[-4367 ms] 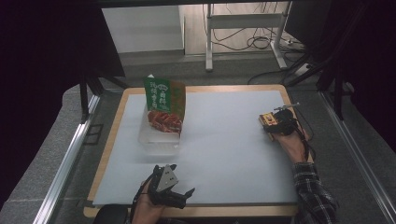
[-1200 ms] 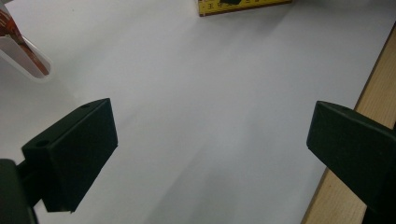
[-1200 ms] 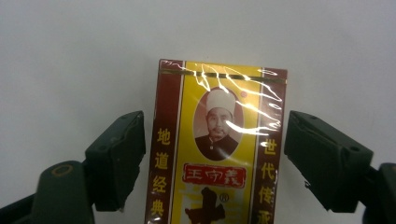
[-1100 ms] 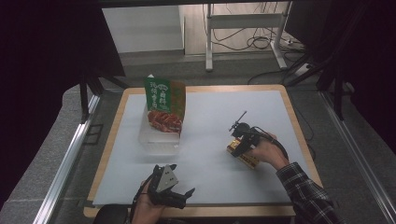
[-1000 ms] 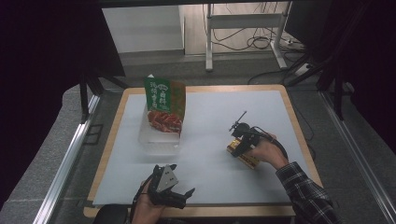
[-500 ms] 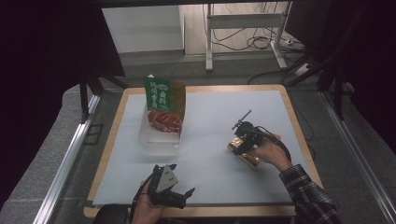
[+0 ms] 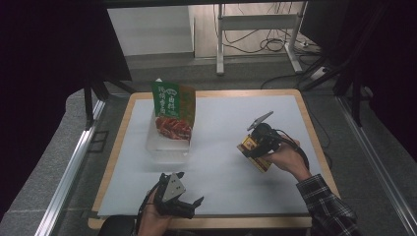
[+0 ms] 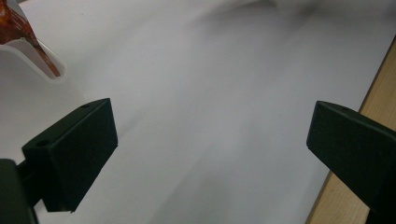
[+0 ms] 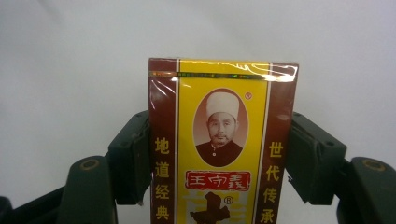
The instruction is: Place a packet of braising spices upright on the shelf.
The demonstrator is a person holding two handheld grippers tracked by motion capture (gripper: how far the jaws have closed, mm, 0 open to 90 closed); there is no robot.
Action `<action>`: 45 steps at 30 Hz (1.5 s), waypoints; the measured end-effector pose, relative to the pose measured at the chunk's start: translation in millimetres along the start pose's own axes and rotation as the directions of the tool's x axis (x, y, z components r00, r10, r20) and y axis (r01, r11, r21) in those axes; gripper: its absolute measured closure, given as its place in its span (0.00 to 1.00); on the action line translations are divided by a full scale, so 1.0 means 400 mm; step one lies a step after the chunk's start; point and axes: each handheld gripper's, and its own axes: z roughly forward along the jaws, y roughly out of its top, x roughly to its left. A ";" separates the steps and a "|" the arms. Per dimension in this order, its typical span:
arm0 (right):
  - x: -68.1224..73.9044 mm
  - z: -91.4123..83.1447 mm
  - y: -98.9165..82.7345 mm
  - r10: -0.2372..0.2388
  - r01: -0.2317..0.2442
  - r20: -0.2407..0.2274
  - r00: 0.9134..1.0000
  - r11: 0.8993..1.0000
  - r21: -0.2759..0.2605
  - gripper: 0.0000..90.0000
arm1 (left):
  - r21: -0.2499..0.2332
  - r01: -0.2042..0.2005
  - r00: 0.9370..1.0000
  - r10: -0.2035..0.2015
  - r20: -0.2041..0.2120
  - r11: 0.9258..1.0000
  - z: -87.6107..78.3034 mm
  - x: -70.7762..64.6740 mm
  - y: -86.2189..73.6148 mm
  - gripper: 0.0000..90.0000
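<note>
Right gripper [image 7: 252, 147] clamping yellow-brown box [image 9: 223, 140], clear white mat [image 7: 221, 123] toward green packet [image 7: 173, 105] in tray [image 7: 164, 147], left gripper [image 7: 189, 206] wide, idle.

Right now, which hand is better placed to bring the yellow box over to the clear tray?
Right. Its gripper already clamps the yellow box; the left gripper waits open near the table edge, short of the clear tray.

glossy film-wrapped box [image 9: 223, 140], matt black claw pads, matt white mat [image 7: 216, 128]
</note>
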 end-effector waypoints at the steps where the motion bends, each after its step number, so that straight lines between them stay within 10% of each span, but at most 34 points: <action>1: 0.000 -0.004 0.001 0.001 -0.001 -0.001 1.000 1.000 -0.020 0.35 | 0.000 0.001 1.000 -0.001 -0.001 1.000 -0.001 0.001 0.000 0.02; 18: 0.012 -0.046 0.004 0.034 -0.030 0.011 0.999 0.957 -0.289 0.36 | -0.007 0.016 1.000 -0.017 -0.010 1.000 -0.022 -0.001 -0.005 0.01; 45: 0.113 -0.035 0.105 0.046 -0.014 0.040 0.998 0.809 -0.587 0.36 | -0.014 0.023 0.999 -0.023 -0.032 1.000 -0.048 -0.009 -0.021 0.01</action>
